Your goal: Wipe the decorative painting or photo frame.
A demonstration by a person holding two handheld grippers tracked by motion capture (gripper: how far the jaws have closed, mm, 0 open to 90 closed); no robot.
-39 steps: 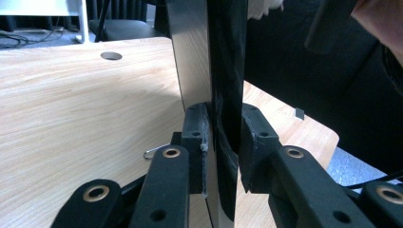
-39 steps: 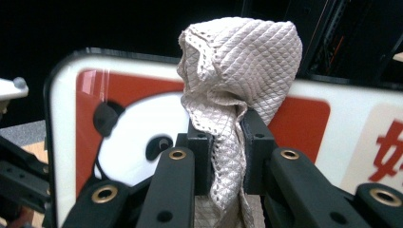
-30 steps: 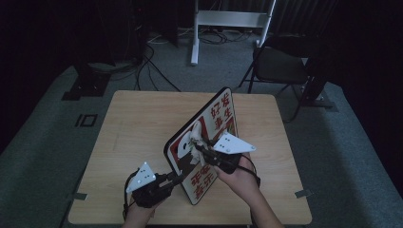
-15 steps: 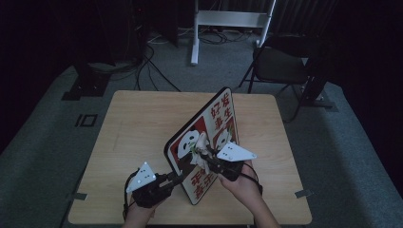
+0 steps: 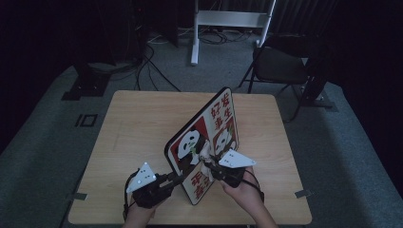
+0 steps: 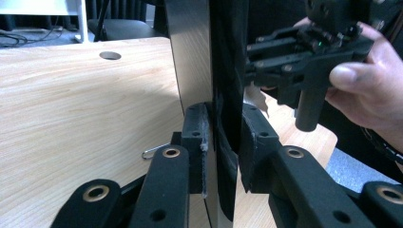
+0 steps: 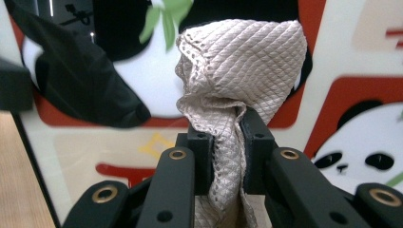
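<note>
Dark floor and a black chair [image 5: 280, 66] lie beyond the pale wooden table [image 5: 138, 128]. On it a panda-printed board [image 5: 209, 137] stands on edge, tilted. The left gripper [image 6: 222, 142] clamps the board's near edge between its pads, unmoved since a second ago. The right gripper [image 7: 227, 152] is pinched tight on a quilted beige cloth [image 7: 242, 66], pressing it against the printed face just ahead of its jaws. Compared with the earlier frame, this gripper and cloth sit lower on the board.
</note>
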